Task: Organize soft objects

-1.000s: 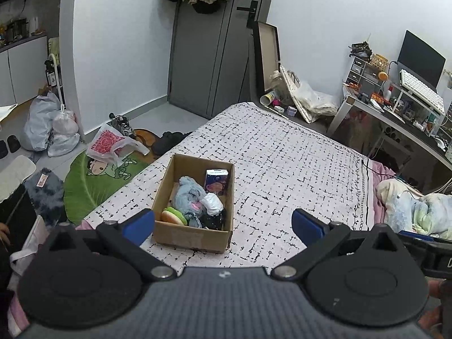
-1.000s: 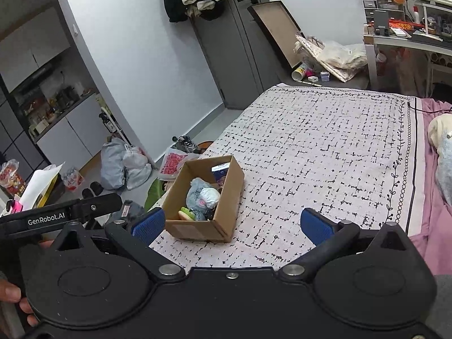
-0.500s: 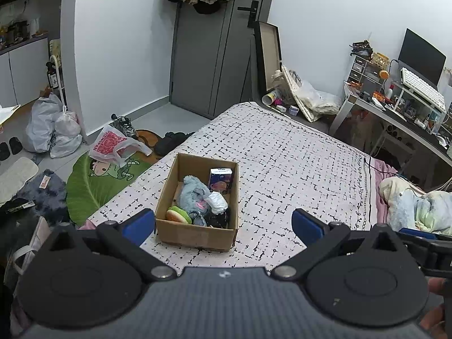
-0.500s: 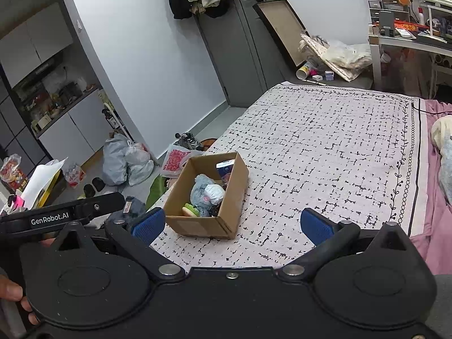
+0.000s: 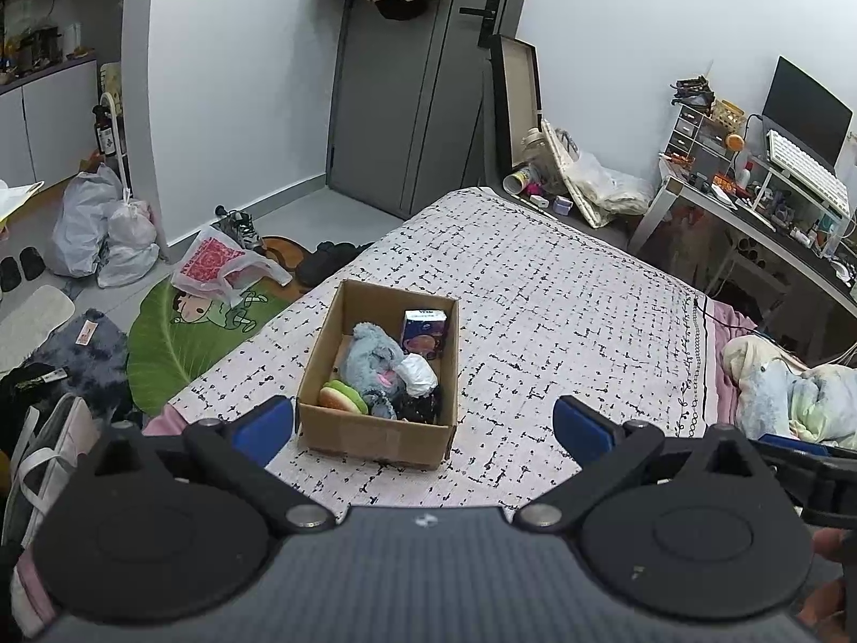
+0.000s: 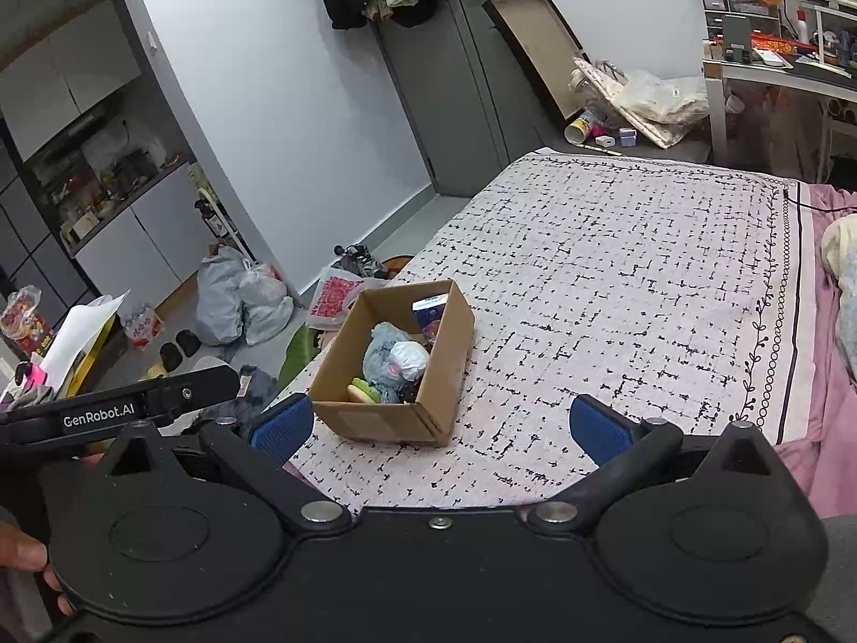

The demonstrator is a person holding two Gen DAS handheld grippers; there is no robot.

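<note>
A cardboard box [image 5: 375,431] [image 6: 375,420] sits near the left front corner of the bed. Inside lie a grey plush toy [image 5: 372,361] [image 6: 380,356], a white crumpled item [image 5: 418,375] [image 6: 408,360], a burger-shaped soft toy [image 5: 343,396] [image 6: 361,391], a dark item [image 5: 418,404] and a purple carton [image 5: 424,333] [image 6: 431,311]. My left gripper [image 5: 423,423] hangs open just short of the box, nothing between its blue pads. My right gripper [image 6: 439,428] is open too, empty, with the box ahead on its left side.
The bed's patterned cover [image 5: 562,321] stretches right of the box. Crumpled bedding [image 5: 792,391] lies at the right edge. Bags [image 5: 102,230], a green mat [image 5: 177,337] and shoes crowd the floor left of the bed. A cluttered desk [image 5: 750,203] stands at the far right.
Both cameras have shifted slightly, so the box sits a little further right and higher in each view. Both grippers stayed open and empty.
</note>
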